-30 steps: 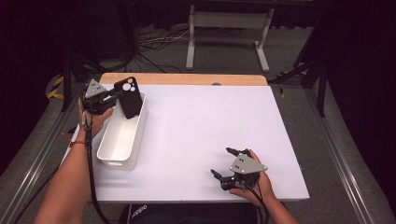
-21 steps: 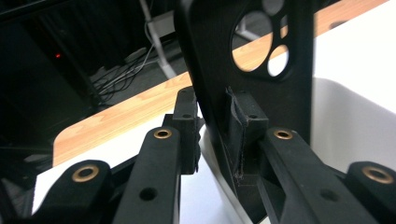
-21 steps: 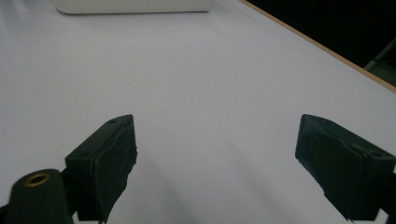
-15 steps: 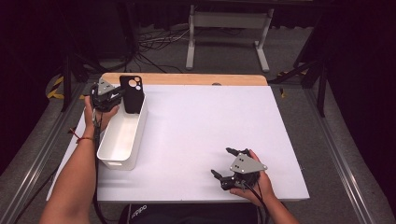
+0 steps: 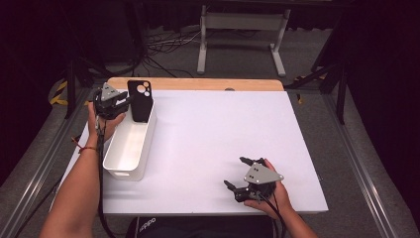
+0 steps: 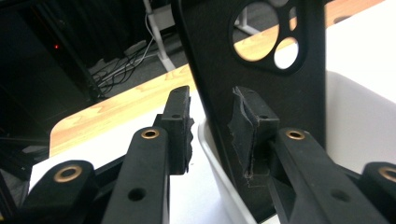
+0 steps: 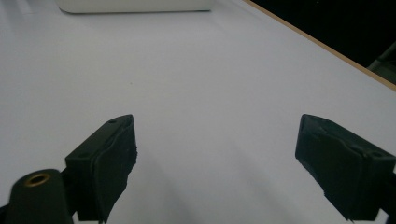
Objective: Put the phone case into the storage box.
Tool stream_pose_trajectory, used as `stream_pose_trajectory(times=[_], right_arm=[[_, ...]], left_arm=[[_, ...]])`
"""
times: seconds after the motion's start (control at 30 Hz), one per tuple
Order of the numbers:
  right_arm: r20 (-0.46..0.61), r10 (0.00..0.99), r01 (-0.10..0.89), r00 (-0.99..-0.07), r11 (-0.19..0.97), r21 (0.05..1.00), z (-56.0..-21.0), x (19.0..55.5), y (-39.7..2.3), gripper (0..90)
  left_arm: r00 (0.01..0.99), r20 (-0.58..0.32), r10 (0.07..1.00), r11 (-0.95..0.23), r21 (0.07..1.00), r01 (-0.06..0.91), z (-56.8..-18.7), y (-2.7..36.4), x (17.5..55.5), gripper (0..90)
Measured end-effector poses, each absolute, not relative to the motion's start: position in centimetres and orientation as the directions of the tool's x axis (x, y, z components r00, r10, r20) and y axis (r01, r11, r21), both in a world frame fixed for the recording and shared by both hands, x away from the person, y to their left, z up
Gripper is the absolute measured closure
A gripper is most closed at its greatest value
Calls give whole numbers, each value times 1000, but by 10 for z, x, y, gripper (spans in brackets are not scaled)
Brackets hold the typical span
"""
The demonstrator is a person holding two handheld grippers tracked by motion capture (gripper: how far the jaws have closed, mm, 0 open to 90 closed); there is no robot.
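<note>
Phone case standing in the bin, just let go

My left tool [image 5: 123, 102] has just been opening: the white bin [image 5: 128, 148] lies beneath it, the black phone case [image 6: 261, 70] between its parted pads, leaning on the far wall (light, thin, bendy; I'd pinch its long edges). Right tool [image 5: 243, 174] gapes, idle.

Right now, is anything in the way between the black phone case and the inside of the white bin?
Nothing visible is. The phone case stands upright at the far end of the white bin, its lower end already inside. The left gripper has just been opening, with the case's edge between its jaws; one pad clearly stands off it.
</note>
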State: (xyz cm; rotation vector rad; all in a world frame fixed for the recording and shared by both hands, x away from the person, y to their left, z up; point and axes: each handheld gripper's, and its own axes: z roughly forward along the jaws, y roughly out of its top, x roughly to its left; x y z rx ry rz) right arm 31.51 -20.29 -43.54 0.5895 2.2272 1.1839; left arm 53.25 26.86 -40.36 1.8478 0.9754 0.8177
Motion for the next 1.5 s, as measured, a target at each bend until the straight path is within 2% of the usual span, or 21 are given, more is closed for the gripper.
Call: stream_pose_trajectory(times=[0.77, 1.07, 1.3, 1.5], right_arm=[[-244, 613, 124, -752, 494, 861, -431, 313, -203, 138], [-249, 620, 127, -744, 497, 859, -433, 316, -200, 138], [-249, 630, 135, -736, 497, 857, -435, 318, -202, 139], [-244, 635, 142, -733, 494, 858, -435, 319, -203, 139]], left_arm=[[532, 124, 838, -263, 945, 195, -380, 276, 481, 665], [550, 143, 823, -270, 950, 156, -376, 273, 466, 656], [571, 120, 812, -253, 954, 159, -375, 276, 461, 600], [572, 137, 809, -265, 953, 147, -374, 274, 456, 548]])
